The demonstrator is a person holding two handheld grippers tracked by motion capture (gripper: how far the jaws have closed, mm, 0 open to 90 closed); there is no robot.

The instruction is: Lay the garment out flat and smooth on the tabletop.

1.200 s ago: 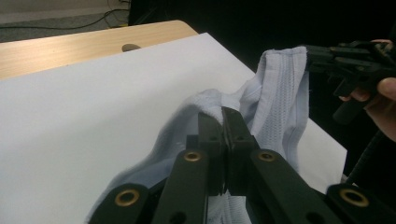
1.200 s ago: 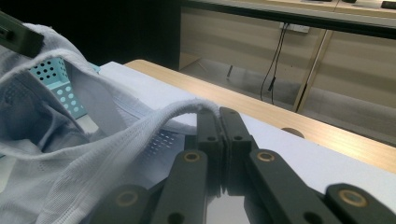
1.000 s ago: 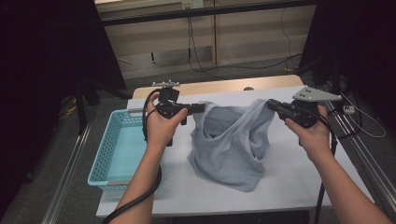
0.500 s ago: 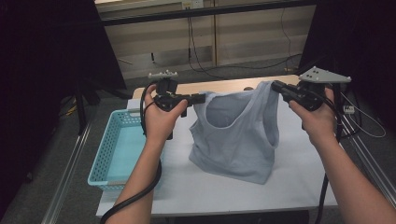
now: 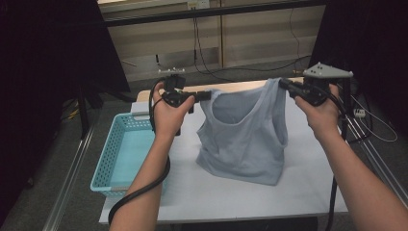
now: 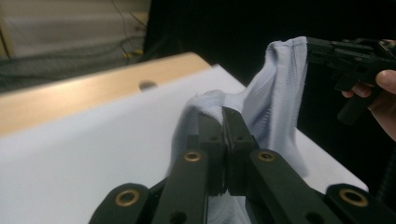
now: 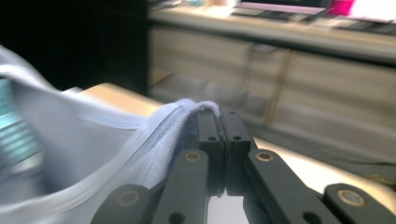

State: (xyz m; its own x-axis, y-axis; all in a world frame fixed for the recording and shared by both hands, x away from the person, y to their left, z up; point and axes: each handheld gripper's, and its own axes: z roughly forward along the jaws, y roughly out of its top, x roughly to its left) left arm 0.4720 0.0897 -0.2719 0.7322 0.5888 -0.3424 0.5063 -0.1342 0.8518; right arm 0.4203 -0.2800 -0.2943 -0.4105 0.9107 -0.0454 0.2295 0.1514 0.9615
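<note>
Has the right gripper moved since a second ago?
Yes. In the high view the right gripper, shut on the grey tank top's strap, has risen and gone farther from the person, toward the table's far wooden edge.

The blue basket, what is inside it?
The basket looks empty in the high view: only its bare blue bottom shows. The left forearm covers its right edge, so that part cannot be checked.

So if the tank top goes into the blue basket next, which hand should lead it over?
Probably left: the left hand-held gripper, shut on the tank top, is beside the basket; the right hand-held gripper grips the far strap.
</note>
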